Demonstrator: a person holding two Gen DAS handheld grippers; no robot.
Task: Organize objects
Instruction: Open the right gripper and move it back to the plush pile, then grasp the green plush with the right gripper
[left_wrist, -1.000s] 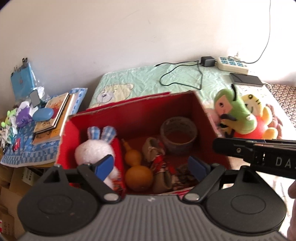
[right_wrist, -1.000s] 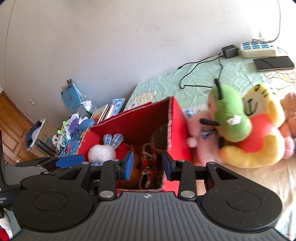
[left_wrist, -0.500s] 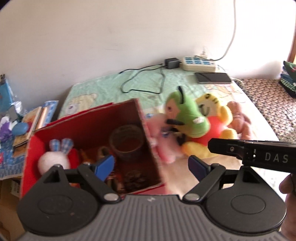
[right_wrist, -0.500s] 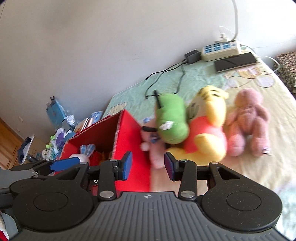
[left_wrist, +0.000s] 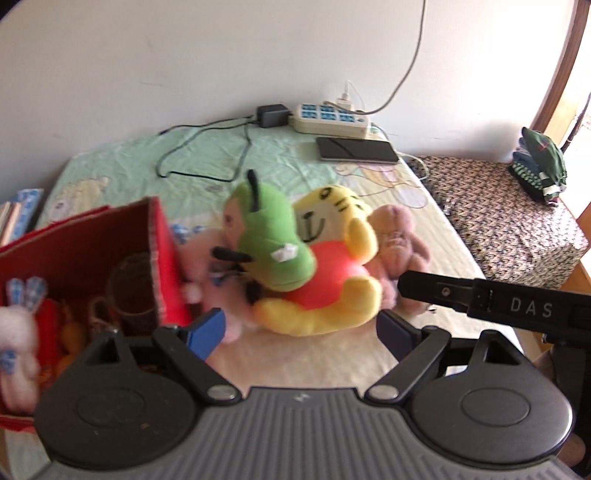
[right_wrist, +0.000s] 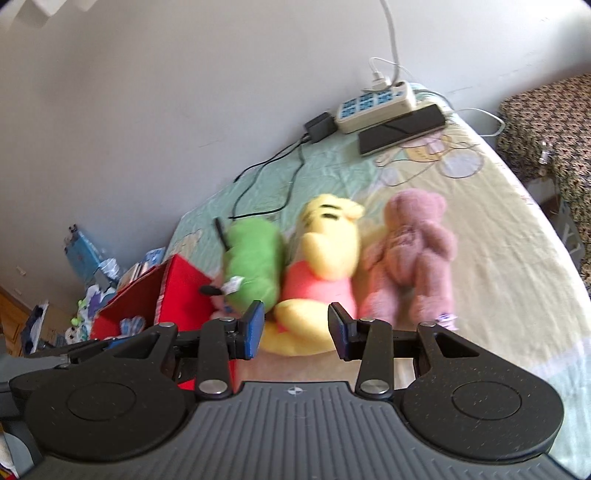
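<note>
Red box (left_wrist: 92, 258) sits left of frame on my left cam, white bunny (left_wrist: 18, 332) inside. Green plush (left_wrist: 273, 236), yellow bear (left_wrist: 332, 280) and pink bear (right_wrist: 417, 251) lie mid-frame on the bed (right_wrist: 498, 240). Left gripper (left_wrist: 299, 328) spread wide, jaws opening, empty. Right gripper (right_wrist: 295, 328) part-open, empty.

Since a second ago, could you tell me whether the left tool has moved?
Yes. The left tool has swung right: the red box, earlier centred ahead of it, now sits at the left edge, and the plush toys lie ahead.
</note>
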